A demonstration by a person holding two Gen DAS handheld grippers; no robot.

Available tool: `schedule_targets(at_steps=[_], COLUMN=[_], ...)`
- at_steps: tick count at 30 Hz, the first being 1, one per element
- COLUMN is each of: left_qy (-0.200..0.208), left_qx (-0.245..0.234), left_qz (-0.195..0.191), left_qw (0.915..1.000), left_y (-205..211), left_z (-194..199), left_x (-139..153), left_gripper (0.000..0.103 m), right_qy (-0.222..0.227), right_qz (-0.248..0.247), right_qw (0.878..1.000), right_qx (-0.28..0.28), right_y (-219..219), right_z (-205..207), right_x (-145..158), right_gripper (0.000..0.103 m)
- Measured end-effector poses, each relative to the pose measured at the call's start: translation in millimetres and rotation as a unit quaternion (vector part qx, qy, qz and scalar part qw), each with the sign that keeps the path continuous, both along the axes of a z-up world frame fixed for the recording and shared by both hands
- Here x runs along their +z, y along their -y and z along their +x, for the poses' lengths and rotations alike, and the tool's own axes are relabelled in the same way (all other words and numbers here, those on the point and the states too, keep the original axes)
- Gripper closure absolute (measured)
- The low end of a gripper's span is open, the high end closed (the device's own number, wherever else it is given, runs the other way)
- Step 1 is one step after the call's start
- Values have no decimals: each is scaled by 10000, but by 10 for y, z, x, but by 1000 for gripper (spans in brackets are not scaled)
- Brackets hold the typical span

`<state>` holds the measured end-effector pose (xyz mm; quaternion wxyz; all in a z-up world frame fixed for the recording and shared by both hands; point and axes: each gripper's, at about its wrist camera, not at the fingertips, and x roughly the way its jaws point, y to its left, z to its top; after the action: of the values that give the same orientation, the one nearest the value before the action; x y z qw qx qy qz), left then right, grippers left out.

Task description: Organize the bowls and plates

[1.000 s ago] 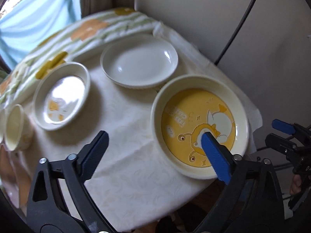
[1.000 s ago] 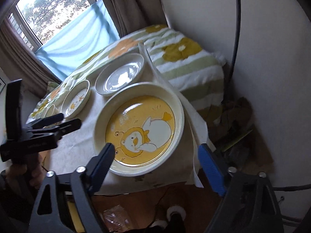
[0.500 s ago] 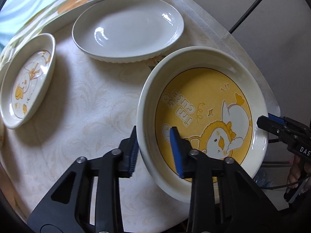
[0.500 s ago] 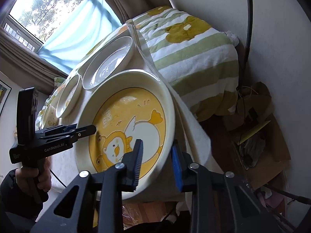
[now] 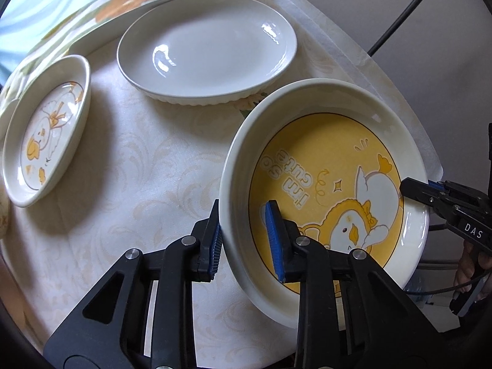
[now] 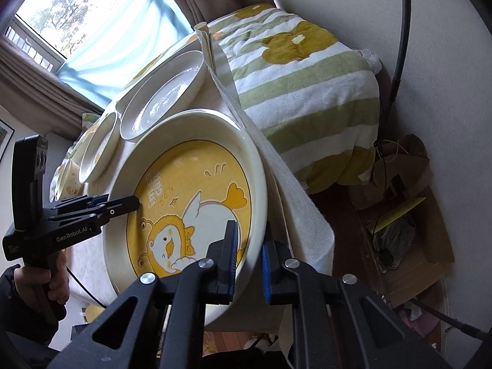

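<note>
A large cream plate with a yellow duck picture (image 5: 326, 184) is tilted up off the table, held by both grippers. My left gripper (image 5: 246, 240) is shut on its near left rim. My right gripper (image 6: 249, 252) is shut on the opposite rim of the same yellow duck plate (image 6: 190, 190), and it also shows in the left wrist view (image 5: 430, 193). A plain white plate (image 5: 206, 49) lies behind it. A smaller duck dish (image 5: 46, 129) lies at the left.
The round table (image 5: 147, 184) has a cream patterned cloth. A striped green and yellow blanket (image 6: 301, 70) lies behind and beside it. The wall and a black cable (image 6: 402, 30) stand at the right. Boxes and clutter (image 6: 399, 221) lie on the floor below.
Both grippers moved in from open and closed on opposite rims of the yellow duck plate. The plate now sits tilted and raised from the cloth.
</note>
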<state>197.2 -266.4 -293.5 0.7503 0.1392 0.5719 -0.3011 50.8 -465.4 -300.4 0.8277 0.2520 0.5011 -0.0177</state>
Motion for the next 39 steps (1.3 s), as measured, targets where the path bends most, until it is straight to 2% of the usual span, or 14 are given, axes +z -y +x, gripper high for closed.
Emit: schedule_targets(at_steps=[7, 13, 17, 23, 29, 34, 39], left_qy=[85, 207, 322, 519, 462, 229, 32], left_qx=[125, 470, 836, 1489, 2082, 2609, 2826], left_qz=[-68, -182, -240, -177, -115, -26, 123], left_qw=[9999, 9985, 9957, 9873, 9769, 9651, 9591], left_y=[-97, -344, -622, -1307, -2062, -2722, -3162], left_z=[-1, -68, -103, -171, -207, -234, -260], left_x=[111, 360, 552, 700, 674, 472, 240], left_gripper=[79, 79, 79, 79, 79, 79, 79], right_qy=[32, 77, 140, 249, 237, 79, -108], right_qz=[-83, -169, -227, -214, -66, -40, 30], right_qw=[9998, 9986, 9956, 9871, 9771, 9665, 9601], right_qx=[167, 492, 893, 1565, 2115, 2565, 2796], right_y=[-39, -181, -421, -929, -1619, -2220, -2671], right_z=[23, 114, 249, 529, 782, 978, 1092], right_x=[82, 299, 462, 599, 549, 382, 170], right_gripper=[90, 90, 90, 90, 90, 90, 90])
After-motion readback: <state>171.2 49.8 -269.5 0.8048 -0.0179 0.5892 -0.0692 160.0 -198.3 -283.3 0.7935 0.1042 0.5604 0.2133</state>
